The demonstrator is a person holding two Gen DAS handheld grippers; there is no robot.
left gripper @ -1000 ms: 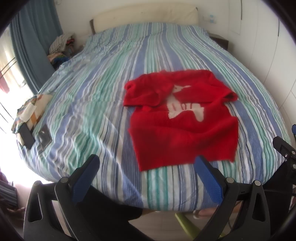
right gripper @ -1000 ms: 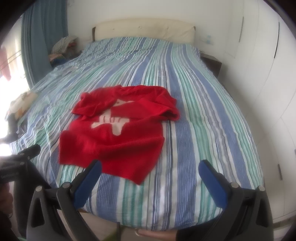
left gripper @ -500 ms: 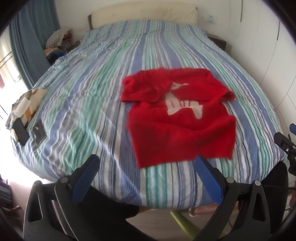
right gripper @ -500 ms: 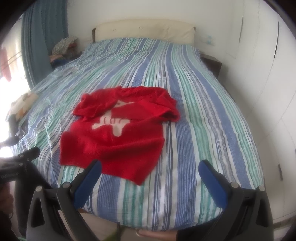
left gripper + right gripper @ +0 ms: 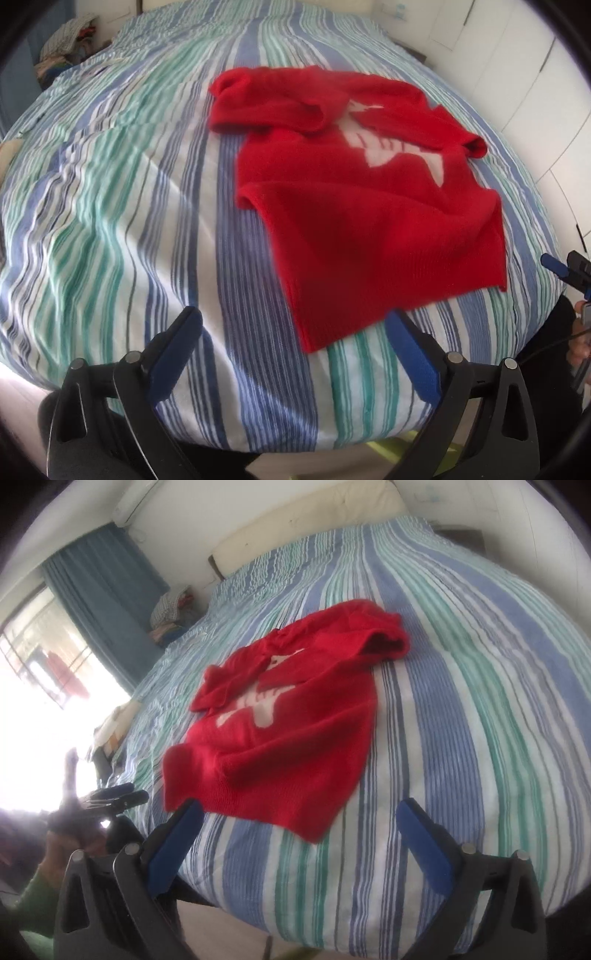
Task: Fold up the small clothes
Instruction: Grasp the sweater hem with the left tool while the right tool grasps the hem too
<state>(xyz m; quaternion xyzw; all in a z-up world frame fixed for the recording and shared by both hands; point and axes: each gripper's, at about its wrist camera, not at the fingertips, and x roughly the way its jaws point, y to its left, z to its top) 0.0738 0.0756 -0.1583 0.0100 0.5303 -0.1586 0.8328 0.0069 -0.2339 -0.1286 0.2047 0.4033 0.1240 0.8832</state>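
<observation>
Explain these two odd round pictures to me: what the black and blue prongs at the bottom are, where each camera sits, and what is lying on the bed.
A person holds a hand-held gripper in each hand; no robot arm is involved. Each gripper carries a fisheye camera looking forward along its jaws, hence the round, bulging views. One picture is from the left gripper, the other from the right gripper. The prongs are their blue-padded jaws, spread open and holding nothing. On the striped bedcover lies a rumpled red sweater with a white design, its sleeves bunched towards the headboard. It is not yet folded.
</observation>
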